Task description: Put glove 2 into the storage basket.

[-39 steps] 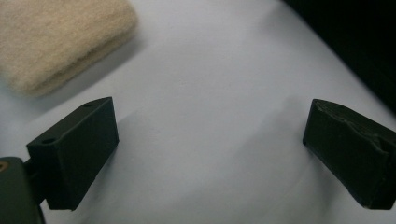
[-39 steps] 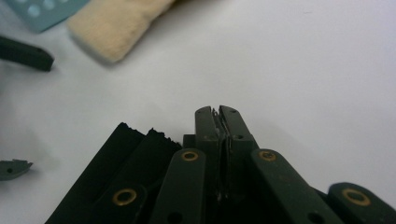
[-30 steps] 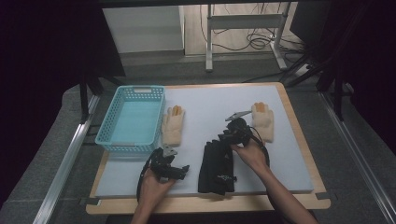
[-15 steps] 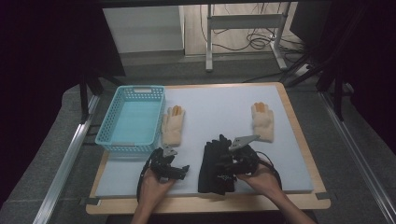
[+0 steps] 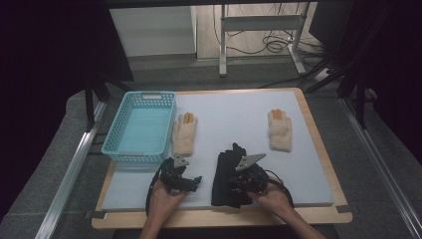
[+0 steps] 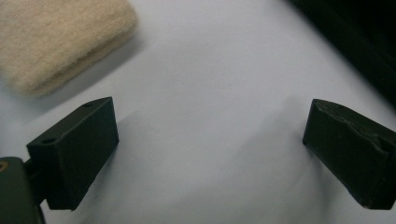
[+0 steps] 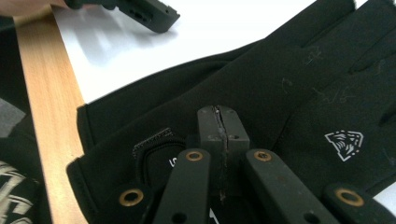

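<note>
Open mat [image 5: 234,114] between cream gloves [image 5: 184,133]; basket [image 5: 142,127] blocks far-left corner.

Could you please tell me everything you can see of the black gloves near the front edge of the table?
The black gloves lie flat, one overlapping the other, on the pale mat, fingers pointing away from the person. They look like smooth stretch fabric, with a small white emblem on one back. The right gripper rests over the cuff end, jaws shut.
</note>
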`<state>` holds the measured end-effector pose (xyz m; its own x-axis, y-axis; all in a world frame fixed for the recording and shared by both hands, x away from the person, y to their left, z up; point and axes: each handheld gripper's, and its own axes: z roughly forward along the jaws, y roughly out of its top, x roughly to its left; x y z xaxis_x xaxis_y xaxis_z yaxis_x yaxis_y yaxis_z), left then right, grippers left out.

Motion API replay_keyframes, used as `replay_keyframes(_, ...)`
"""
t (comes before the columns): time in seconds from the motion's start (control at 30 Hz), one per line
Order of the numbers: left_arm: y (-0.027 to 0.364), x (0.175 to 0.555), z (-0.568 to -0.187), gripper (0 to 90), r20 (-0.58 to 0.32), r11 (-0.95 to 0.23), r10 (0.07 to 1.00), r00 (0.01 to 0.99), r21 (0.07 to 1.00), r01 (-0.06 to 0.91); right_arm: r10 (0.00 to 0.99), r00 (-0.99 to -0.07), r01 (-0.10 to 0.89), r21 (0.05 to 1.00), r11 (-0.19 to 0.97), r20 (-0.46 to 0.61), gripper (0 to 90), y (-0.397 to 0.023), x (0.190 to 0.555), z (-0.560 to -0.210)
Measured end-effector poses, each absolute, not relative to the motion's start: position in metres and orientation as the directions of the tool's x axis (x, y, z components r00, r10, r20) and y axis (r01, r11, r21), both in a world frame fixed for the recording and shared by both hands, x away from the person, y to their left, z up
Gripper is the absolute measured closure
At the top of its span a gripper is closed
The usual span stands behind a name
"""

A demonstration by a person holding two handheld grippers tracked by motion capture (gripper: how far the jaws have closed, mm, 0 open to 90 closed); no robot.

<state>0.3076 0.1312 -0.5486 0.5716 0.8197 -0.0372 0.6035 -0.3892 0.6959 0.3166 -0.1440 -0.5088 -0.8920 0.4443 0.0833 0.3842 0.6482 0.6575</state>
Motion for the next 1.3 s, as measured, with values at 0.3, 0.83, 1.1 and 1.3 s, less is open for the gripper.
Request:
replay_keyframes(0.3, 0.131, 0.308, -0.549, 3.8, -0.042, -0.382, 0.822, 0.568, 0.699, 0.605, 0.478, -0.863, 0.443, 0.703, 0.557, 0.165, 89.1, -0.139, 0.320, -0.471)
replay_keyframes(0.83, 0.131, 0.308, -0.549, 3.8, -0.042, -0.383, 0.822, 0.568, 0.699, 0.604, 0.430, -0.891, 0.406, 0.684, 0.606, 0.147, 56.9, -0.140, 0.312, -0.482)
replay_keyframes(1.1, 0.131, 0.308, -0.548, 3.8, -0.035, -0.391, 0.820, 0.571, 0.694, 0.604, 0.366, -0.926, 0.332, 0.652, 0.681, 0.089, 54.2, -0.140, 0.303, -0.514)
replay_keyframes(1.3, 0.131, 0.308, -0.548, 3.8, -0.036, -0.391, 0.820, 0.571, 0.694, 0.604, 0.389, -0.918, 0.335, 0.670, 0.663, 0.074, 84.8, -0.145, 0.299, -0.512)
